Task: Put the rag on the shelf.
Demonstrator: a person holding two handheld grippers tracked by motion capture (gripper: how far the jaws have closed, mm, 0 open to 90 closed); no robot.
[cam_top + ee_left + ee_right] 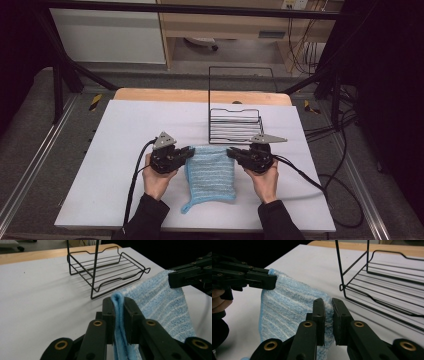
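A light blue striped towel [211, 172] hangs between both grippers, its top edge lifted and its lower part with a hanging loop resting on the white table [120, 135]. My left gripper [189, 151] is shut on the towel's top left corner [119, 305]. At the opposite top corner [328, 305], my right gripper [231, 152] is shut on the towel as well. In the left gripper view the right gripper [172, 280] shows at the far corner, and in the right gripper view the left gripper [270, 278] pinches the other end.
A black wire rack [235, 122] with a tall upright frame stands just behind the towel, seen also as the rack [105, 267] and the rack [384, 287]. A wooden strip [200, 95] borders the table's far edge. Cables trail off to the right.
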